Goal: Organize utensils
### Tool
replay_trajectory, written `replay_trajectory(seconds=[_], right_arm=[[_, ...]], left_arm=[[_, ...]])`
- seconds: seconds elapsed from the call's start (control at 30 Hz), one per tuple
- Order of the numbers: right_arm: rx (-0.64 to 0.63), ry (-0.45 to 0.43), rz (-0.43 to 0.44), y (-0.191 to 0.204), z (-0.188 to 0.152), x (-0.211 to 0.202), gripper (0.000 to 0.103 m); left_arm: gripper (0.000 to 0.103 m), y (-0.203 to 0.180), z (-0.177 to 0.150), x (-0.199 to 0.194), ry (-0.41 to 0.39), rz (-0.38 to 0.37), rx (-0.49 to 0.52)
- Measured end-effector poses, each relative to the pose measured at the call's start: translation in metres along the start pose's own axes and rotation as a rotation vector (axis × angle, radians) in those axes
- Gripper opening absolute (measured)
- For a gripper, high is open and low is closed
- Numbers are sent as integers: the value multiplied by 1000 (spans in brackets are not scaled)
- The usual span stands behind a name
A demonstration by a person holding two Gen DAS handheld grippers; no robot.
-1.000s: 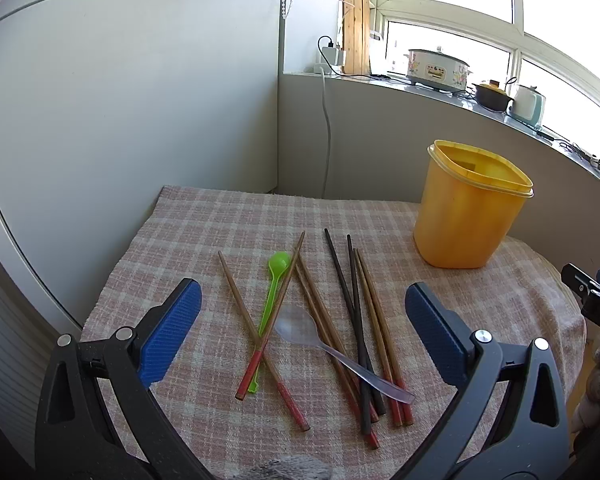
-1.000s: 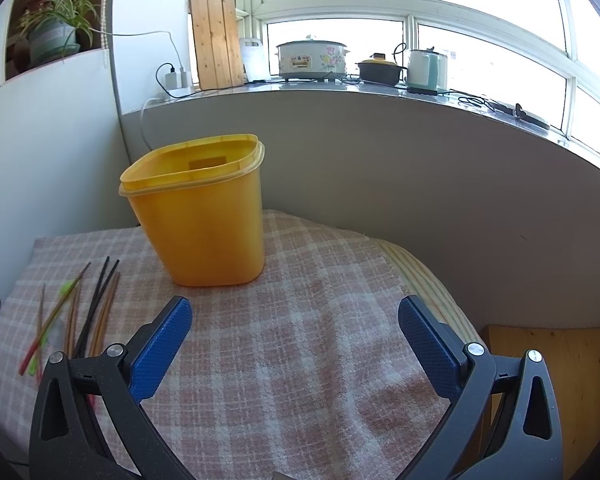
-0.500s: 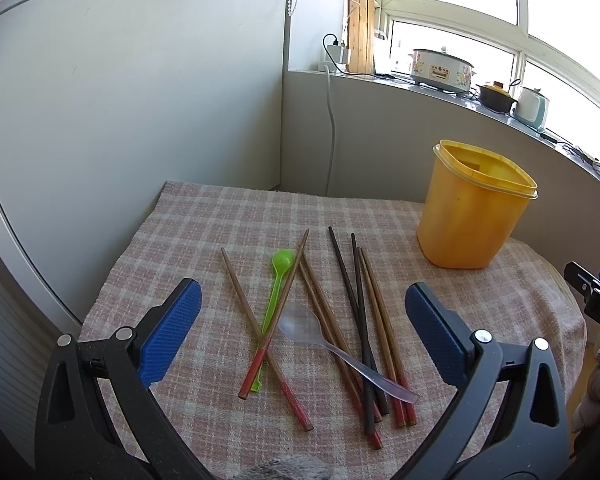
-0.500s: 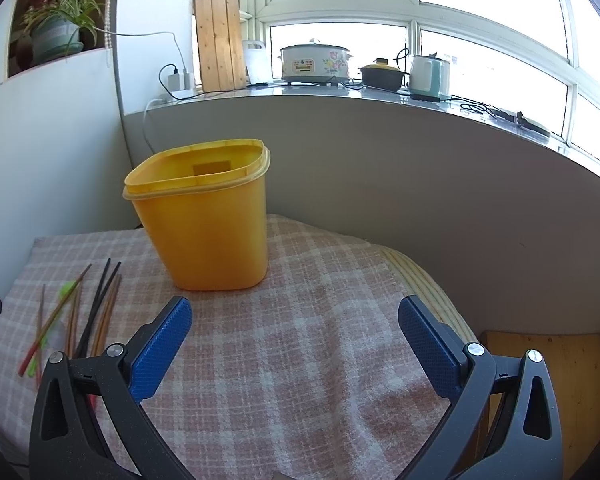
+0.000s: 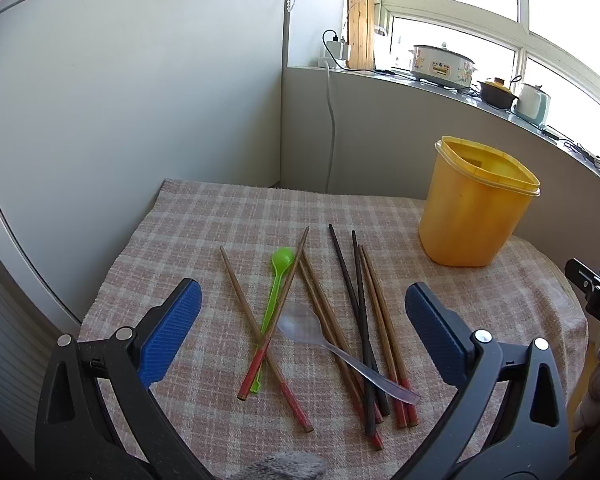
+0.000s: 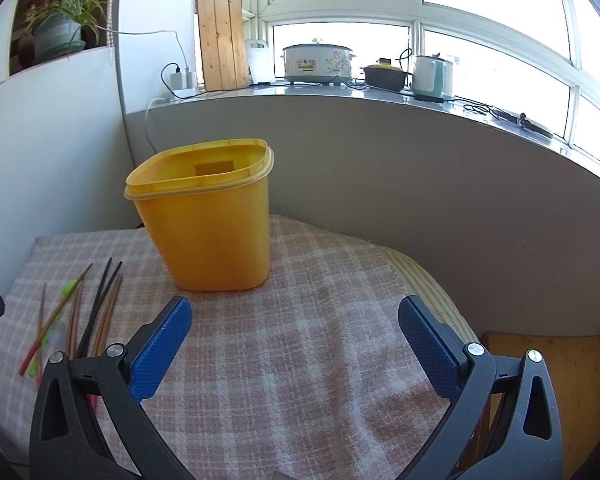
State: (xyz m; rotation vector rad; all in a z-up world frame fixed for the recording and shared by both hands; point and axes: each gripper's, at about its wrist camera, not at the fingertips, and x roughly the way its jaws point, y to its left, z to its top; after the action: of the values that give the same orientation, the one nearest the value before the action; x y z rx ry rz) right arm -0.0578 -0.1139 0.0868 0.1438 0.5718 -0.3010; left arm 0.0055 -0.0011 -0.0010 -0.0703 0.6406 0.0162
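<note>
We judge the step in hand to be the first pick: our left gripper (image 5: 302, 312) hangs above the loose pile of brown and black chopsticks (image 5: 360, 316), jaws wide apart and empty, and our right gripper (image 6: 294, 332) waits likewise agape over the bare checked cloth (image 6: 300, 344) on the counter. To do it well we should close across a stick, not along it. The sticks' long axes run near-to-far, red ends toward us; the green plastic spoon (image 5: 274, 300) and clear plastic spoon (image 5: 340, 352) lie among them, bowls away, the tall yellow plastic container (image 5: 472, 208) empty to their right
</note>
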Motion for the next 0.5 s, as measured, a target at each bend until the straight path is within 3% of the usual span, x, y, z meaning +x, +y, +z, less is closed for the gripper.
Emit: replay_trajectory(seconds=[0.5], right_arm=[[-14, 35, 4, 13, 14, 16, 102]], left_arm=[[103, 9, 21, 24, 63, -1, 7]])
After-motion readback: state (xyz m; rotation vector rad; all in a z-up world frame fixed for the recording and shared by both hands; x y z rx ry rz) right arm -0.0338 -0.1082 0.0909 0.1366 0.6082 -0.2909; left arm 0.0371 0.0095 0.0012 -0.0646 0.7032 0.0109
